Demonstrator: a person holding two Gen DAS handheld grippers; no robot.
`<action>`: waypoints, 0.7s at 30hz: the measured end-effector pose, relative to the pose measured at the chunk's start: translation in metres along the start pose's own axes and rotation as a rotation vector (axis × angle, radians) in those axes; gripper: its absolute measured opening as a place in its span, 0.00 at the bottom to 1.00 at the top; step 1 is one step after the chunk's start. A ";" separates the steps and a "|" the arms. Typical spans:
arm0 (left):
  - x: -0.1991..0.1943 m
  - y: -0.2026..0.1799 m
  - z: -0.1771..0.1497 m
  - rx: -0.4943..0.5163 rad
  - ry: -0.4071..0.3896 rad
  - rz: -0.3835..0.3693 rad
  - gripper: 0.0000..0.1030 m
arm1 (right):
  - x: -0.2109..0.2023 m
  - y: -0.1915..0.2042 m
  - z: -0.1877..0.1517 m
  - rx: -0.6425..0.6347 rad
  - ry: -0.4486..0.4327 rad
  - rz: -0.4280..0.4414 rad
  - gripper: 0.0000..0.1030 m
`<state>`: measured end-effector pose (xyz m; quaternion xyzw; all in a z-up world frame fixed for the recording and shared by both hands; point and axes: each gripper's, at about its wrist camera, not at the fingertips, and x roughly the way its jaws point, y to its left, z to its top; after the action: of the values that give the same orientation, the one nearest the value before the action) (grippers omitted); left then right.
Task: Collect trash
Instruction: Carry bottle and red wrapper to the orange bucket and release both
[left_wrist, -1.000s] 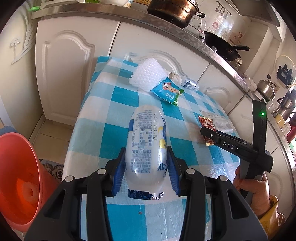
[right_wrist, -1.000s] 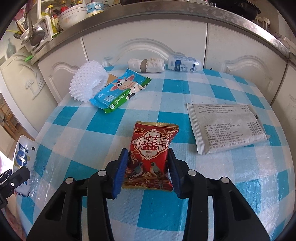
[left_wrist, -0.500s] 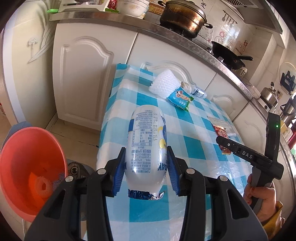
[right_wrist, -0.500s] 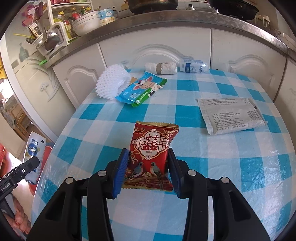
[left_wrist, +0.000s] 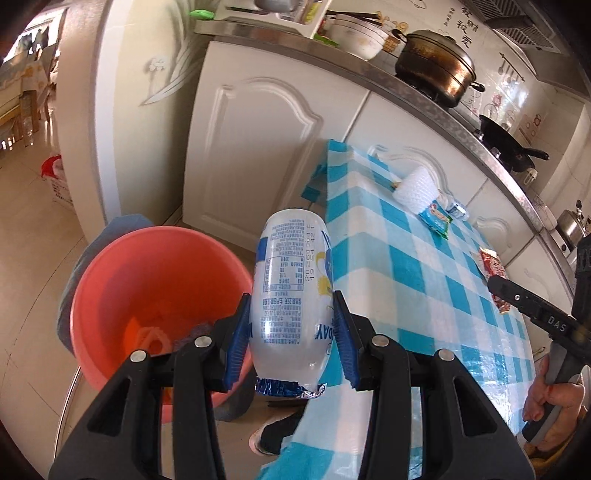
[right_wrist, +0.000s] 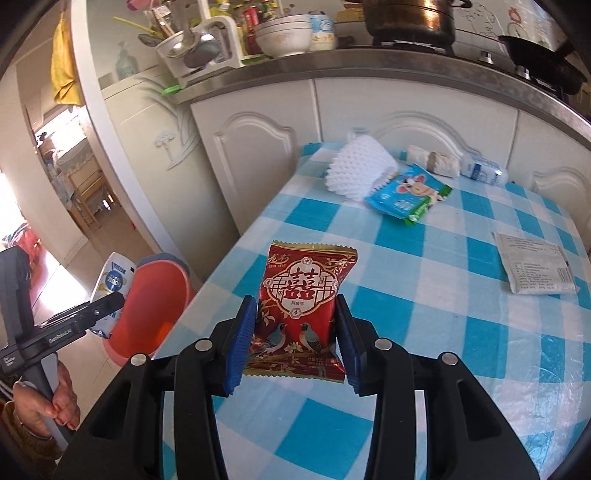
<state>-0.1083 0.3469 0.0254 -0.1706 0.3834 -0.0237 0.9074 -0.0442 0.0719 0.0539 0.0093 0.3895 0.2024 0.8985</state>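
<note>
Here, glossy pouch (left_wrist: 291, 295), crinkly red packet (right_wrist: 303, 306).

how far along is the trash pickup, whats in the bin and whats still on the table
Done: the orange bin holds a few scraps at its bottom. In hand: the left gripper clamps a white pouch beside the bin; the right gripper clamps a red snack packet. Left on the table: foam net, blue wrapper, paper roll, small bottle, grey sachet.

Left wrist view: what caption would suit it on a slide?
Left tongs grip a white milk pouch beside the orange bucket, off the checked table's edge.
</note>
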 end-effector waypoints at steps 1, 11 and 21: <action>-0.001 0.009 0.000 -0.013 0.000 0.013 0.43 | 0.001 0.010 0.002 -0.016 0.004 0.019 0.43; -0.009 0.089 0.000 -0.132 -0.007 0.123 0.43 | 0.037 0.123 0.020 -0.231 0.078 0.168 0.43; 0.011 0.128 -0.004 -0.192 0.027 0.144 0.43 | 0.102 0.202 0.017 -0.392 0.192 0.228 0.43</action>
<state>-0.1147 0.4644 -0.0266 -0.2285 0.4075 0.0759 0.8809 -0.0412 0.2978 0.0298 -0.1405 0.4229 0.3743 0.8132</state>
